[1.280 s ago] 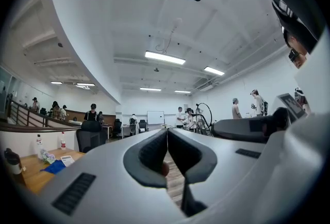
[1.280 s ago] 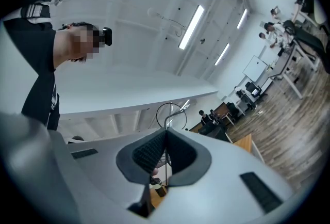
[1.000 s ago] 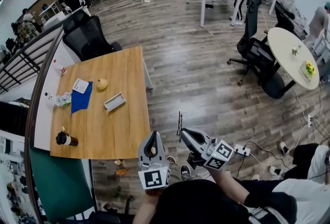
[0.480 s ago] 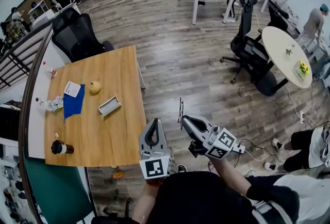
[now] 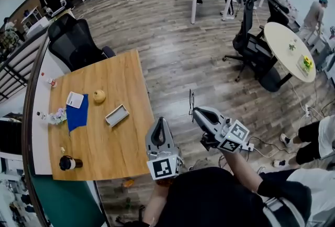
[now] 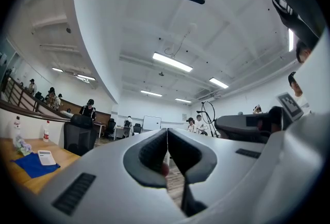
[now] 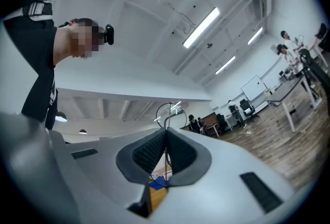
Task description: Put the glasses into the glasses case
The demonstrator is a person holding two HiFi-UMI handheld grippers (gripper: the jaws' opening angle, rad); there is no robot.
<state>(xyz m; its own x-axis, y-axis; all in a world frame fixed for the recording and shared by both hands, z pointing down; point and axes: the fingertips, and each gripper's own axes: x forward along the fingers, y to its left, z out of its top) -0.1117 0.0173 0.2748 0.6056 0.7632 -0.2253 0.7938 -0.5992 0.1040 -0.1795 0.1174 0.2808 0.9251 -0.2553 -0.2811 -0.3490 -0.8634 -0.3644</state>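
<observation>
Thin wire-framed glasses stick up from the tips of my right gripper, which is shut on them above the wooden floor, right of the table. In the right gripper view one round lens rim rises above the closed jaws. My left gripper hangs beside it near the table's near right corner, jaws shut with nothing in them. The pale open glasses case lies on the wooden table, well left of both grippers.
On the table lie a blue cloth, a white card, a yellow round object and a dark cup. A black office chair stands behind it. More chairs, a round table and people stand farther off.
Both grippers have shifted up and to the right in the head view and rolled a little, the right one keeping hold of the glasses. The table has slid slightly in view.
</observation>
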